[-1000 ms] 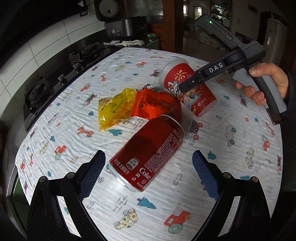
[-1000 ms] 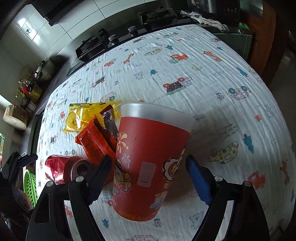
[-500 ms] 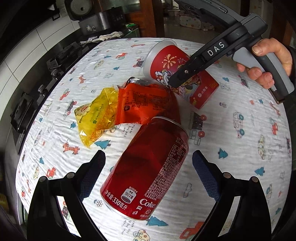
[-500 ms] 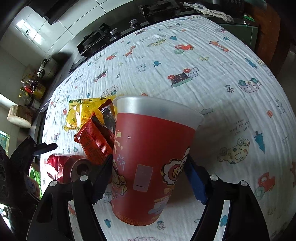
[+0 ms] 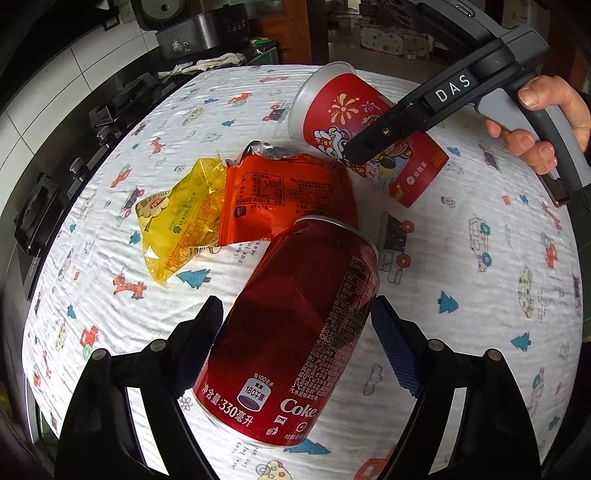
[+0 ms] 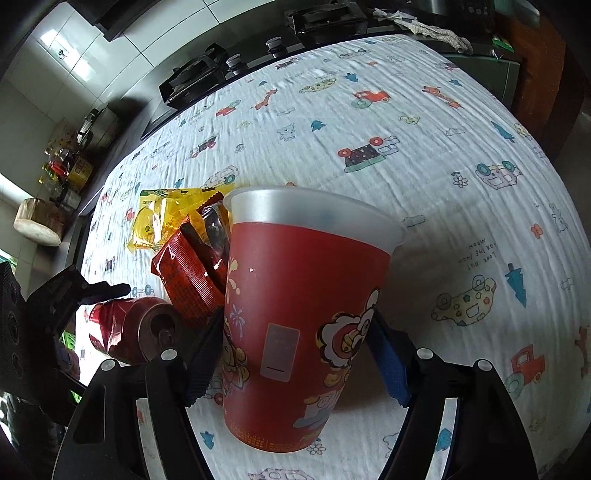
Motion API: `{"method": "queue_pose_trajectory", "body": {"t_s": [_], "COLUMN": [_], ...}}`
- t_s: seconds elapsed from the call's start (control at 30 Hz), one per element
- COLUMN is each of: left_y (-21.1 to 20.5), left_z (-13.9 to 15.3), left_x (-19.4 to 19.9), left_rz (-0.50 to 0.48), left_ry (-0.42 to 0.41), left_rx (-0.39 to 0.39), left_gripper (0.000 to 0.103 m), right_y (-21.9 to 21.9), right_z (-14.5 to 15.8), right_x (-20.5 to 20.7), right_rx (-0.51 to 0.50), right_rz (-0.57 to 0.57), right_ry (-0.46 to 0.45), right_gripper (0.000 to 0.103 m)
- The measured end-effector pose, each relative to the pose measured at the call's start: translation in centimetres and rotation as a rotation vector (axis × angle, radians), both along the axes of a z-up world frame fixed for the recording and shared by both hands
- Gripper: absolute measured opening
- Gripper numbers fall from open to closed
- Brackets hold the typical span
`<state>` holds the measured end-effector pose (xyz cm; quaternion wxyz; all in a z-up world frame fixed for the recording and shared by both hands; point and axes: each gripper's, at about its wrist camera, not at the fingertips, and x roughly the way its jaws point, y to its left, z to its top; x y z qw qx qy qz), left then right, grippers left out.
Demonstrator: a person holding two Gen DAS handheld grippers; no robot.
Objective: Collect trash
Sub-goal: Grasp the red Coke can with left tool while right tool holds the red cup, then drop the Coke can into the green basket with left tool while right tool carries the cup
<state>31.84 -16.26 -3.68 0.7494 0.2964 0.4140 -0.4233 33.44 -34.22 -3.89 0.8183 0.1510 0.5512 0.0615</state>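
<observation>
A red Coke can [image 5: 295, 332] lies on its side on the printed tablecloth. My left gripper [image 5: 297, 343] is shut on the can, its pads touching both sides. A red paper cup [image 6: 299, 332] with a frosted rim lies tilted on the cloth; my right gripper [image 6: 295, 362] is shut on the cup, pads against its sides. The cup [image 5: 365, 136] and the right gripper show in the left wrist view too. An orange wrapper [image 5: 284, 195] and a yellow wrapper [image 5: 177, 221] lie beyond the can, overlapping each other. The can [image 6: 133, 328] shows left of the cup in the right wrist view.
The tablecloth [image 5: 480, 277] covers a table. A gas hob [image 6: 195, 79] runs along its far edge under a tiled wall. A rice cooker [image 5: 199, 33] and a rag [image 5: 207, 66] stand at the far end. Bottles and a wooden block [image 6: 37, 221] sit far left.
My left gripper moved forward around the can and closed its fingers onto it. My right gripper closed its fingers onto the cup, which stays tilted on the cloth.
</observation>
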Motion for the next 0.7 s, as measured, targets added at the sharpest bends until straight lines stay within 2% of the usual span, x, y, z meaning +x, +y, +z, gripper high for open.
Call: {"method": "queue_pose_trajectory", "body": {"t_s": [0.37, 0.7], "left_y": [3.4, 11.3], "left_z": [0.5, 1.7], "left_x": [-2.6, -6.4], "left_rz": [0.191, 0.41], "left_ry": [0.071, 0.106], "left_rx": [-0.064, -0.161], "left_gripper": [0.075, 0.073], "right_y": [2.9, 10.0], "right_z": [2.6, 3.9], "right_x": [-3.8, -6.6], "right_rx": [-0.032, -0.004], "right_rz": [0.082, 0.236], "right_ry": [-0.055, -0.071], "right_gripper": [0.071, 0.07]}}
